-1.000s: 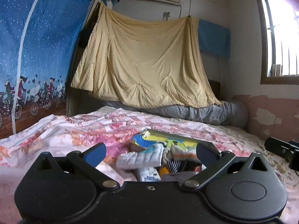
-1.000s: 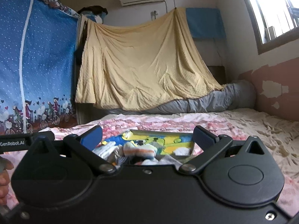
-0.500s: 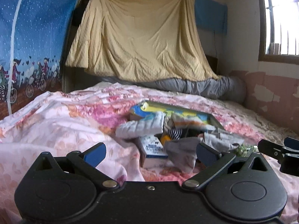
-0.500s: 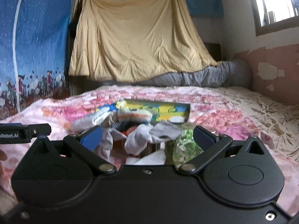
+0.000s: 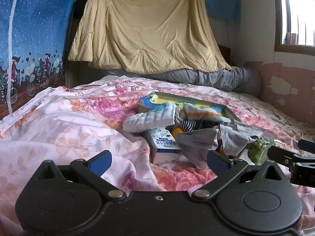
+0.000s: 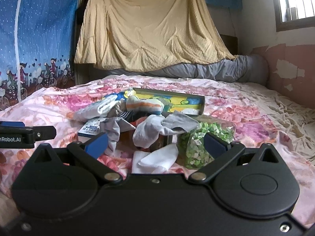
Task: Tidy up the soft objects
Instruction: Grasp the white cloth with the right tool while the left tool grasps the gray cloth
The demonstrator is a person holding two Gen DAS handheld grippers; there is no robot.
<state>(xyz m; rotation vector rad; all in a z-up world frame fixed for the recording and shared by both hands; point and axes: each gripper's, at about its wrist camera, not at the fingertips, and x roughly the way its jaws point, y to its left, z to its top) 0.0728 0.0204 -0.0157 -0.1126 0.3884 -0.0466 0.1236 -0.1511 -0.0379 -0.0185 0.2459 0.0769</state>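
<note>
Both of our grippers are wide open and holding nothing. The left gripper [image 5: 158, 162] hovers low over the floral bedsheet [image 5: 59, 122], and the right gripper [image 6: 155, 144] sits just short of the pile, blue pads spread to either side of it.

Nearest in the right wrist view there's a white sock [image 6: 155, 160] lying flat on the sheet between our fingers, and just beside it on the right a clear bag of green bits [image 6: 198, 143] — that bag partly crowds the right finger's side. Behind those, a crumpled grey sock [image 6: 163, 127] is draped over what looks like a small container; we can't tell what exactly. A second grey piece [image 6: 112, 129] hangs down on the left.

From the left wrist view, a white and blue carton [image 5: 163, 143] lies on the sheet with its long axis running away from us, one end toward the camera. A grey cloth [image 5: 198, 139] slumps right next to it, touching. A folded white sock with blue trim [image 5: 151, 118] rests on top of the pile, long axis running left to right, slightly tilted up at the right end. A striped orange and blue sock [image 6: 145, 104] sits further back.

Behind everything there's a shallow box with a yellow and blue picture [image 6: 173, 100], the socks spilling over its near edge. Far back — a grey rolled duvet [image 5: 216, 78] and a yellow blanket [image 5: 149, 29] hung up over the wall.
</note>
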